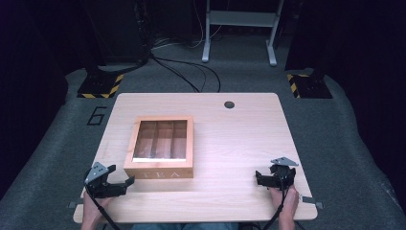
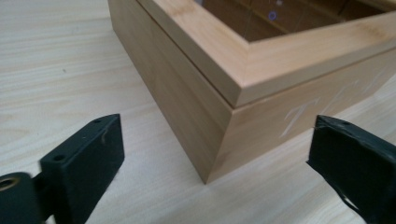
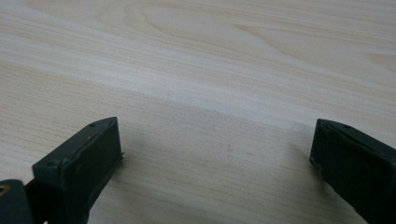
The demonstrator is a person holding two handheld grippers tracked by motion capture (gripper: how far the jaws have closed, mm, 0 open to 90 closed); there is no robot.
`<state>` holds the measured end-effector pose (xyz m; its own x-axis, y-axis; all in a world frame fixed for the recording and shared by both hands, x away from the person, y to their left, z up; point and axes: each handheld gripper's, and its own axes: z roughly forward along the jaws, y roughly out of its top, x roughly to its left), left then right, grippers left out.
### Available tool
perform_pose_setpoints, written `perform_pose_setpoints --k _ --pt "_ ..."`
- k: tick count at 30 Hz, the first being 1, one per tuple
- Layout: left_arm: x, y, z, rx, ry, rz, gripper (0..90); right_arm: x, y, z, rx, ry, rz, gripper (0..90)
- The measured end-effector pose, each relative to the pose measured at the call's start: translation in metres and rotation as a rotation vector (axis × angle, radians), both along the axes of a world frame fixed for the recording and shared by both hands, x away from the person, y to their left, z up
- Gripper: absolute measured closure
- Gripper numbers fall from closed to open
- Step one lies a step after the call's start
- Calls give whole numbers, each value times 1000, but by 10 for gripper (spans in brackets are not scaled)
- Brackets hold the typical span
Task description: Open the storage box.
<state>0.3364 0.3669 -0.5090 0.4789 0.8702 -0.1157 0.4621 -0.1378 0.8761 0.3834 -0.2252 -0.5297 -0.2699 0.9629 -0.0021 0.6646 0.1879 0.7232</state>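
High view shows the wooden tea box on the table, with the left gripper and right gripper both wide apart, holding nothing.

Smooth matt pale wood table; wooden tea box with a glossy glass lid.

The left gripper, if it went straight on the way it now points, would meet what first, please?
Most likely the near corner of the wooden tea box, which stands between the open jaws of the left gripper just ahead on the table; depth is hard to judge.
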Motion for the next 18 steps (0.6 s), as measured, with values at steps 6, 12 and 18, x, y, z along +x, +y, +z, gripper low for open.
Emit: perform_pose_setpoints --k 6,12,18 --pt "0 2 5 -32 -19 -27 177 0 0 0 2 -3 -2 22" --pt "1 0 5 -39 -27 -42 280 0 0 0 3 -8 -3 30" --pt "0 -2 3 -23 -47 -55 348 -1 0 0 1 -5 -3 33"
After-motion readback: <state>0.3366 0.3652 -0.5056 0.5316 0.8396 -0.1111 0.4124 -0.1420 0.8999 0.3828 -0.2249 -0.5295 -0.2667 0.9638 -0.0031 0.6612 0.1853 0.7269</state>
